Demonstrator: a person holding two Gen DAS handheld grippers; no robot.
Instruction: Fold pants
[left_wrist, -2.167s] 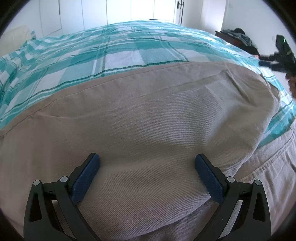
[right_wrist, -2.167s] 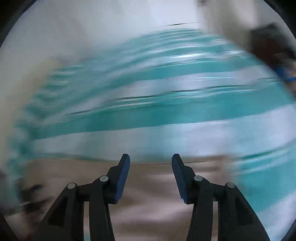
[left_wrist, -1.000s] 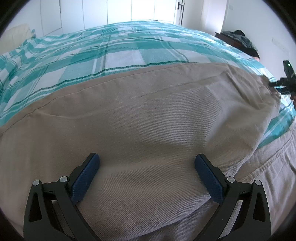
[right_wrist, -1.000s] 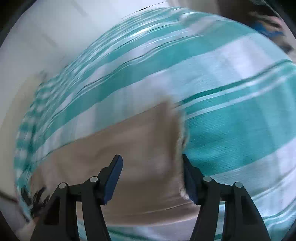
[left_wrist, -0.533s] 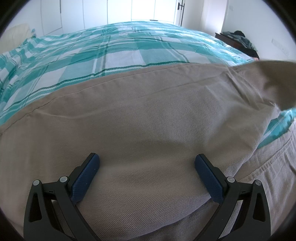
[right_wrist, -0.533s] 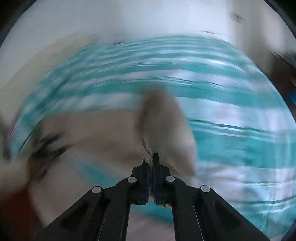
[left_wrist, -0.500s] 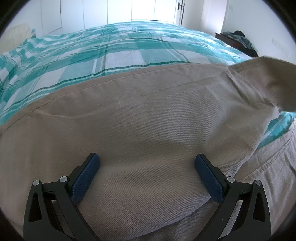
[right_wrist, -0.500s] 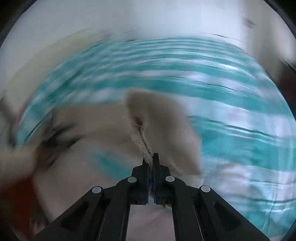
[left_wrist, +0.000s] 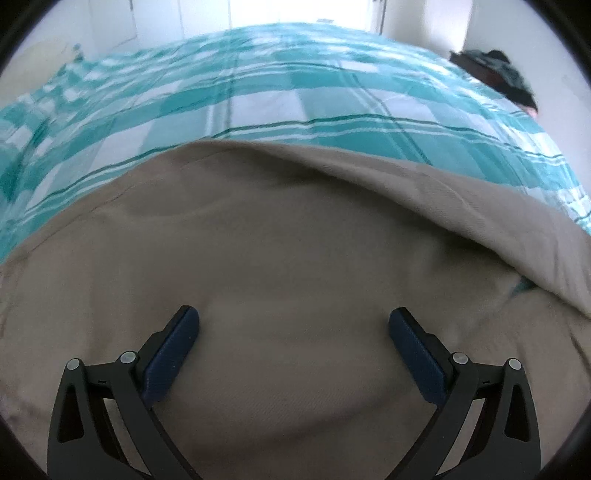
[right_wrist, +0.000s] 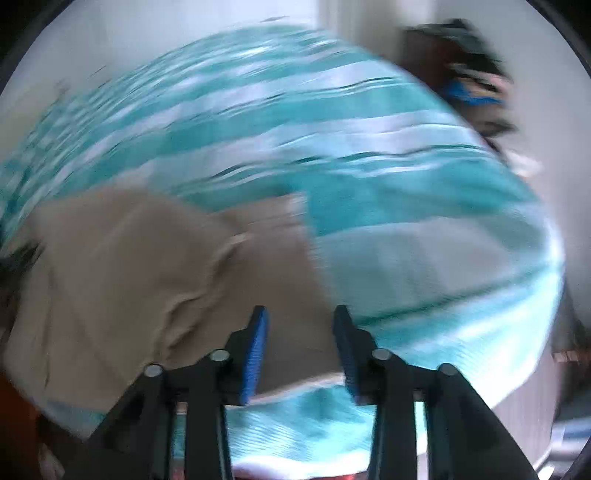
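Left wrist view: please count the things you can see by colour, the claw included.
Beige: 1, the pants
Teal and white: 1, the checked bedcover
Black with blue pads: 1, the left claw
Dark: 1, blurred pile beyond the bed
Total: 4

1. Right wrist view smeared by motion throughout; checked bedspread (right_wrist: 369, 155) reads as teal streaks only, pattern edges lost.
2. Dark heap (right_wrist: 469, 74) at 1 o'clock in that view: a blue patch shows, contents not identifiable.
3. Pants (left_wrist: 295, 258) run off the left wrist frame at 3, 6 and 9 o'clock; full outline unseen.
4. Folded-over flap (left_wrist: 480, 206) covers the cloth beneath it at 3 o'clock.
5. Dark pile (left_wrist: 498, 70) at 1 o'clock, left wrist view: too small and soft to tell.
6. Reddish-brown area (right_wrist: 14, 417) at 8 o'clock, right wrist view: blurred, cut by the rim.
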